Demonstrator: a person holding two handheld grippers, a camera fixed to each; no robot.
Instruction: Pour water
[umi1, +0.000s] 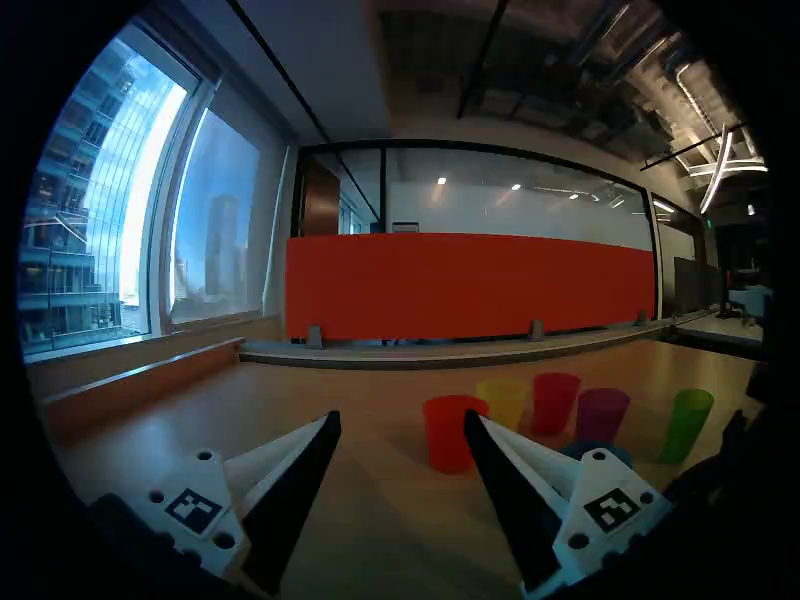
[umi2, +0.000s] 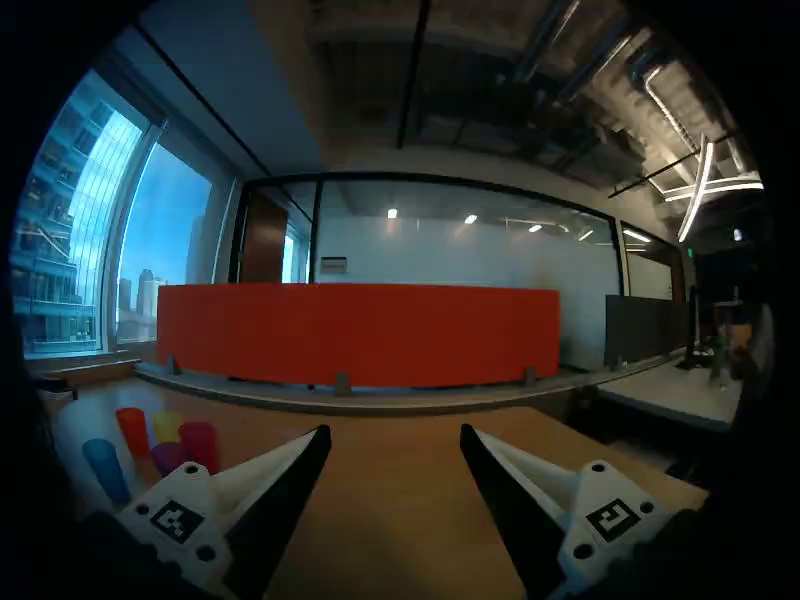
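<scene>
Six coloured plastic cups (umi1: 555, 400) on a pale wooden tabletop (umi1: 380, 520); both claws spread wide, holding nothing.
Left gripper view: the left gripper (umi1: 400, 418) gapes, the orange-red plastic cup (umi1: 445, 432) just ahead between its fingers, the others trailing rightward, the blue plastic cup (umi1: 598, 449) mostly hidden behind a finger. Right gripper view: the right gripper (umi2: 393, 432) gapes too, the cups (umi2: 132, 430) clustered well to its left, the purple one partly covered by its finger.
</scene>
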